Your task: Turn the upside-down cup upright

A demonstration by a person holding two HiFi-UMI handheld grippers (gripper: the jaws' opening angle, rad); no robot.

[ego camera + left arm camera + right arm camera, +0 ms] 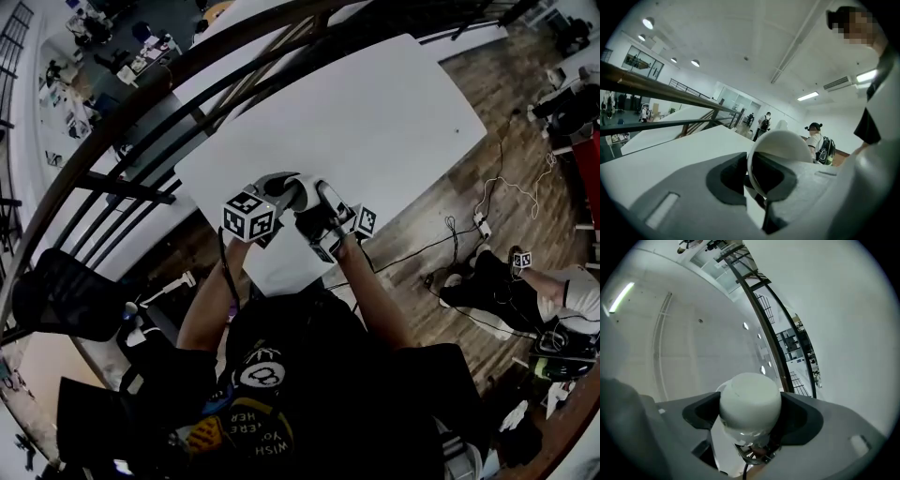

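One cup (298, 192), white, held in the air above the near edge of the table (375, 112), right in front of the person. Both grippers are on it at once, so neither is nearer.

Left gripper (757, 176): jaws nearly together, pinching the thin wall at the cup's rim. The rim runs as an arc between the pads, with the rounded body bulging out past them to that view's right.

Right gripper (750, 413): jaws spread very wide around the cup's body, and the sides look flush against both pads. Whether it presses hard can't be told. The cup's closed base shows as the domed end at the top of this view, and the left gripper's parts are under it.

Axis: from the left gripper view the cup looks tipped over with its mouth to the side, so the long axis is neither base-up nor base-down. My read is that the turn is partway done.

The coming move turns on the double hold. One gripper has to let go before the other can roll the mouth up, and the table lies just below and ahead for setting down.

Count: one cup, two grippers, one table, nothing else on it.
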